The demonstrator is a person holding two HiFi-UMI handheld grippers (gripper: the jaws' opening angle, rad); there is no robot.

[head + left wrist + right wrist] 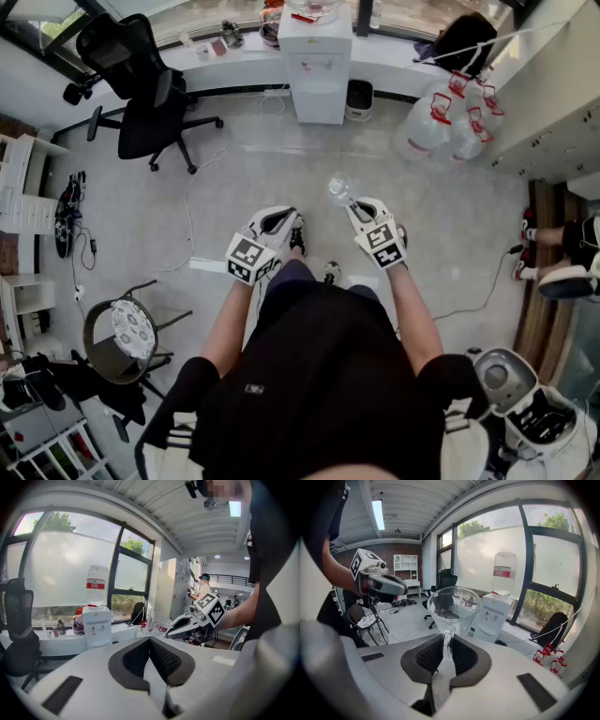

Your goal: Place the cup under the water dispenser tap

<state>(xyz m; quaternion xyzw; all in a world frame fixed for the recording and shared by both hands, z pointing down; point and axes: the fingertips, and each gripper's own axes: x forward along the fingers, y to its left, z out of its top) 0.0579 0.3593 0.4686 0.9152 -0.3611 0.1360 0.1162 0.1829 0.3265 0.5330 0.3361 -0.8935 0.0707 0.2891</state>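
A clear plastic cup [453, 606] is pinched by its lower part between the pads of my right gripper [446, 656], which is shut on it; its wide mouth stands up above the jaws. In the head view the cup [338, 191] sticks out ahead of the right gripper [356, 210]. The white water dispenser [317, 66] with a bottle on top stands far ahead by the window ledge, well apart from the cup; it shows behind the cup as the dispenser [493, 616]. My left gripper [281, 219] hangs beside the right one, shut and empty [150, 654].
A black office chair [141, 94] stands at the far left on the floor. Several large water jugs [450, 122] lie right of the dispenser. A round stool [127, 333] and cables are at the left, a small bin [359, 98] beside the dispenser.
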